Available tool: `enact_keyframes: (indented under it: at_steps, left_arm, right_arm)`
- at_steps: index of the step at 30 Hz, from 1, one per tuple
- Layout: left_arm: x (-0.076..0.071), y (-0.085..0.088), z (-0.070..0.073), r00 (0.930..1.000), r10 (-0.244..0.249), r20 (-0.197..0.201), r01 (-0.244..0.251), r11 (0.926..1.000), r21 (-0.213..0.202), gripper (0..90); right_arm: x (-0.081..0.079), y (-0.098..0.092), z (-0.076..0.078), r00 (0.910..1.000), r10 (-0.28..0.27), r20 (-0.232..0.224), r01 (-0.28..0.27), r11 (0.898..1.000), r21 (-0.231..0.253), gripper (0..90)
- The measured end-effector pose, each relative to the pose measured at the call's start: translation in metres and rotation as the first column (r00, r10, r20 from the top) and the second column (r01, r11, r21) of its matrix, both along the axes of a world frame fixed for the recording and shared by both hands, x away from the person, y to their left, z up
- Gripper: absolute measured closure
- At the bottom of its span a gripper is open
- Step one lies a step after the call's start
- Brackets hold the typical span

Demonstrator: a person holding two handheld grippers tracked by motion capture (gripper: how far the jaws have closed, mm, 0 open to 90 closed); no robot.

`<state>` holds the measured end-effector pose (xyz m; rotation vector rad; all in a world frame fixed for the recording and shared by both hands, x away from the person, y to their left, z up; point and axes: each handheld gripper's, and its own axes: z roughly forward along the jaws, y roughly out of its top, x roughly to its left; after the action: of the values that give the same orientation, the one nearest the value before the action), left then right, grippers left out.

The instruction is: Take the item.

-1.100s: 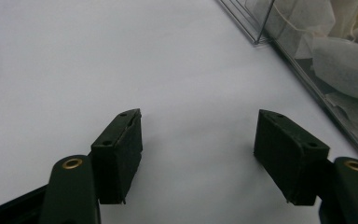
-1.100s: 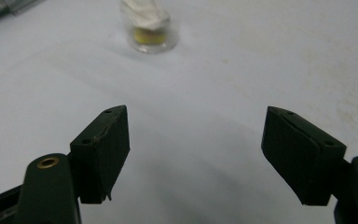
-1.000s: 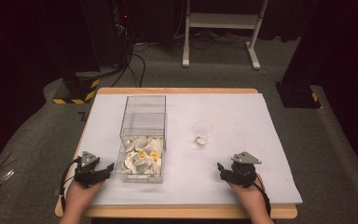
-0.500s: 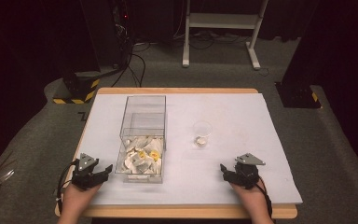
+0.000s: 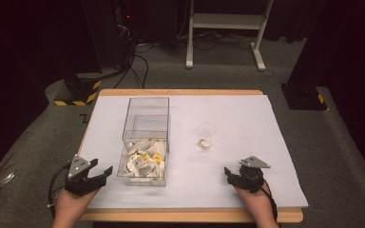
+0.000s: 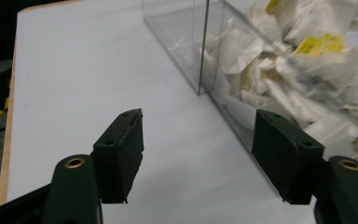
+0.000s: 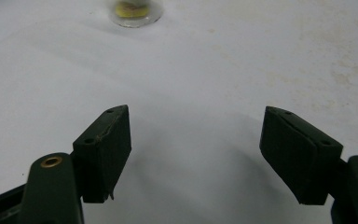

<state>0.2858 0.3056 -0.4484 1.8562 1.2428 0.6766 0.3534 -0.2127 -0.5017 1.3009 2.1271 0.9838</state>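
Note:
A clear plastic box stands left of centre on the white-covered table, its near end filled with several white packets, some with yellow tags. In the left gripper view the box wall and packets lie just ahead and to the right. My left gripper hovers left of the box's near corner, open and empty; its jaws have just opened a little. A small clear cup with something yellowish inside sits right of the box. My right gripper rests low, open and empty.
The table's wooden front edge runs just before both hands. Beyond the table are dark carpet, cables, a white stand's legs and yellow-black striped bases.
My left gripper has risen a little and drifted slightly left, away from the box. The right gripper has stayed put.

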Motion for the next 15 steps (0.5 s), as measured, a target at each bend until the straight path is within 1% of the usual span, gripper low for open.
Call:
enact_keyframes:
  at_steps: [2, 5, 6, 7, 8, 10, 12, 14, 15]
  left_arm:
    - [-0.005, 0.0, 0.005, 0.9998, -0.012, 0.018, 0.013, 0.9998, -0.016, 32.5]
    - [-0.013, -0.002, 0.009, 0.9995, -0.017, 0.028, 0.018, 0.9982, -0.057, 29.7]
    - [-0.016, -0.003, 0.01, 0.9989, -0.031, 0.037, 0.033, 0.9971, -0.069, 29.2]
    - [-0.018, -0.004, 0.011, 0.9984, -0.04, 0.04, 0.043, 0.9964, -0.073, 28.4]
    - [-0.019, -0.006, 0.012, 0.9976, -0.048, 0.05, 0.051, 0.9967, -0.063, 27.7]
    - [-0.022, -0.009, 0.013, 0.996, -0.057, 0.069, 0.06, 0.9967, -0.054, 26.2]
    - [-0.024, -0.011, 0.013, 0.9946, -0.068, 0.078, 0.073, 0.9958, -0.056, 25.4]
    - [-0.025, -0.012, 0.012, 0.9943, -0.072, 0.078, 0.077, 0.9956, -0.053, 24.6]
    - [-0.025, -0.012, 0.011, 0.9943, -0.082, 0.067, 0.087, 0.9938, -0.069, 24.5]
  right_arm:
    - [0.0, 0.0, 0.0, 1.0, 0.001, -0.001, -0.001, 1.0, -0.002, 25.4]
    - [-0.001, 0.001, 0.0, 1.0, 0.005, 0.001, -0.005, 1.0, -0.008, 25.4]
    - [-0.001, 0.001, 0.0, 1.0, 0.005, -0.001, -0.005, 1.0, -0.008, 25.4]
    - [-0.001, 0.001, 0.0, 1.0, 0.005, 0.0, -0.005, 1.0, -0.009, 25.5]
    - [-0.001, 0.001, 0.0, 1.0, 0.006, -0.001, -0.006, 1.0, -0.012, 25.5]
    - [0.0, 0.001, 0.0, 1.0, 0.006, -0.007, -0.006, 1.0, -0.012, 25.6]
    - [0.001, 0.001, 0.0, 0.9999, 0.009, -0.009, -0.009, 1.0, -0.015, 25.6]
    - [0.001, 0.001, 0.0, 0.9999, 0.01, -0.009, -0.01, 1.0, -0.012, 25.6]
    - [0.001, 0.001, 0.0, 0.9999, 0.008, -0.015, -0.008, 1.0, -0.009, 25.6]
